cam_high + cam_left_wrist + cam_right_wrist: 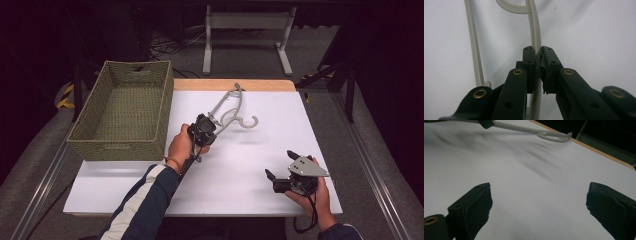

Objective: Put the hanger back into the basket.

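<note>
Though pinched firm for now: left claw [209,125] closed on one thin bar of the grey hanger [231,107], pads [548,67] squeezing the rod from both sides.
Hanger place: mid-desk, slanting from the claw toward the far edge, hook end curling right; whether lifted or resting on the desk [250,170], cannot tell.
Slip risk: round, smooth rod held near one end; likely to swivel or slide between the pads if swung fast.
Snag risk: long far end and hook apt to catch the rim of the woven basket [125,107] standing just left, if carried that way low.
Left hand pose: forearm reaching in from the near edge, angled right and far, wrist level.
Right claw [282,167]: wide apart, empty, pointing left.
Right hand pose: low at the near right corner, well apart from the hanger.
</note>
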